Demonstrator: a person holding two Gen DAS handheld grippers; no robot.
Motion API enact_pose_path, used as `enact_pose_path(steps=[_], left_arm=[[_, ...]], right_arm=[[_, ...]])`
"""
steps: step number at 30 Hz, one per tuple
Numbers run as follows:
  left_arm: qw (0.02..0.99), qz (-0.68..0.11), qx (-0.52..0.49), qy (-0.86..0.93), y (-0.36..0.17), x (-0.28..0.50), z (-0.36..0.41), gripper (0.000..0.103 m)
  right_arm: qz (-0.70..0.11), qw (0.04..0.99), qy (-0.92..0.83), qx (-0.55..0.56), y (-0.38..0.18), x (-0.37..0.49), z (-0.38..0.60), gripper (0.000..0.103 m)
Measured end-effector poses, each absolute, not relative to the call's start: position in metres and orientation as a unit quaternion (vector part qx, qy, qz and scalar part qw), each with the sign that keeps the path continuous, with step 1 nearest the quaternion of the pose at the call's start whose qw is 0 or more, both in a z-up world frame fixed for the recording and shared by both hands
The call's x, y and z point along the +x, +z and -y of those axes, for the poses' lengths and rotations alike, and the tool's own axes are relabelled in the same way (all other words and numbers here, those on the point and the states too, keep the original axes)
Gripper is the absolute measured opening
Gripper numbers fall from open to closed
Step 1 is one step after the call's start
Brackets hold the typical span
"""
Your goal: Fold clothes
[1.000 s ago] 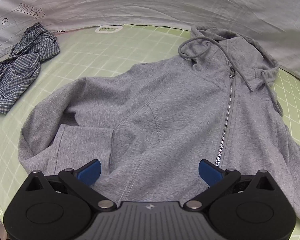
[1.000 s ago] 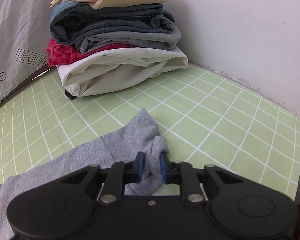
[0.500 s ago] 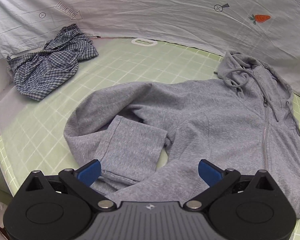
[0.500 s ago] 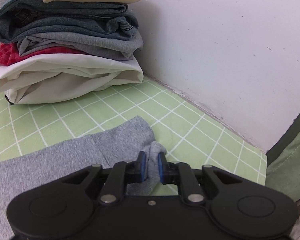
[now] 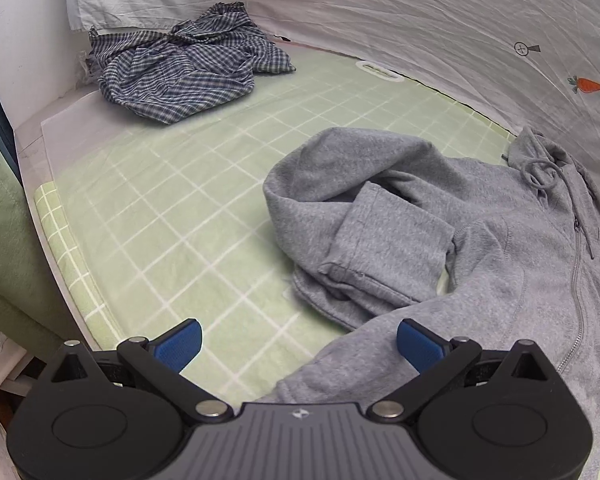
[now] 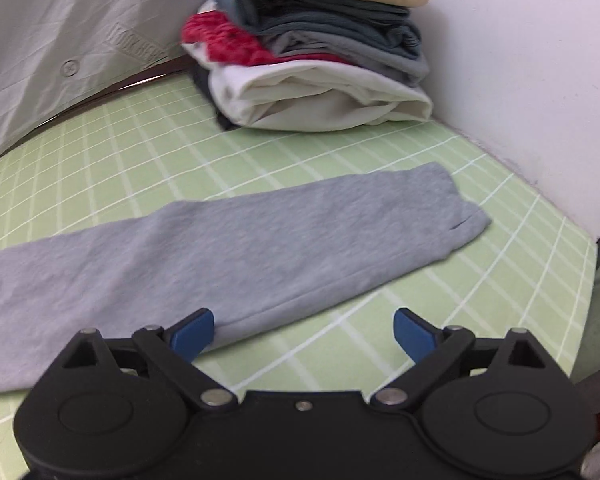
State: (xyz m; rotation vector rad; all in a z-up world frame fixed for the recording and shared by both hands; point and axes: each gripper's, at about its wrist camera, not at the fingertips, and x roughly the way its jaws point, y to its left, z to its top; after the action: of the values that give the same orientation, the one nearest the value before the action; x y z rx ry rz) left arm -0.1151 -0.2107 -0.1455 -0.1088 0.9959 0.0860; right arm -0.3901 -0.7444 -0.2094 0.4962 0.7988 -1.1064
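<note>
Counter: broad surface under a pale green cover with a white grid, bounded at the back by a hanging grey-white sheet printed with small marks and a carrot, and at the right by a plain white wall. Grey zip hoodie: lies front up on the right part of the counter in the left wrist view, zipper closed, hood and drawcords toward the sheet; one sleeve is folded back over the body, its cuff resting near the lower hem. The other sleeve lies stretched flat across the green cover in the right wrist view, cuff pointing toward the wall and free of any grip. Stack of folded clothes: stands in the corner where sheet and wall meet, white piece lowest, then red, grey and dark blue layers, a tan piece on top; well apart from the sleeve's cuff. Checked shirt: blue and white, crumpled in a heap at the far left of the counter beside the sheet, apart from the hoodie. Left tool: jaws spread wide, nothing between the blue pads, poised above the hoodie's lower edge and bare cover. Right tool: jaws opening, already wide; its left pad sits just at the sleeve's near edge, and nothing is clamped.
</note>
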Motion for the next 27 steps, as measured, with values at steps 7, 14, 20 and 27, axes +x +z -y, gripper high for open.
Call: enact_pose_path(steps=[7, 14, 20, 27], left_arm=[[0.874, -0.484, -0.044, 0.012, -0.142, -0.102, 0.169, 0.102], [0.862, -0.503, -0.048, -0.049, -0.148, -0.065, 0.144, 0.102], [0.852, -0.507, -0.049, -0.117, -0.151, -0.028, 0.142, 0.102], [0.826, -0.533, -0.017, -0.181, -0.17, 0.007, 0.157, 0.101]], right_arm=[[-0.394, 0.798, -0.392, 0.232, -0.208, -0.324, 0.644, 0.1], [-0.423, 0.827, -0.318, 0.191, -0.2, -0.274, 0.551, 0.1], [-0.405, 0.807, -0.381, 0.198, -0.205, -0.272, 0.527, 0.103], [-0.39, 0.778, -0.444, 0.212, -0.204, -0.268, 0.51, 0.103]])
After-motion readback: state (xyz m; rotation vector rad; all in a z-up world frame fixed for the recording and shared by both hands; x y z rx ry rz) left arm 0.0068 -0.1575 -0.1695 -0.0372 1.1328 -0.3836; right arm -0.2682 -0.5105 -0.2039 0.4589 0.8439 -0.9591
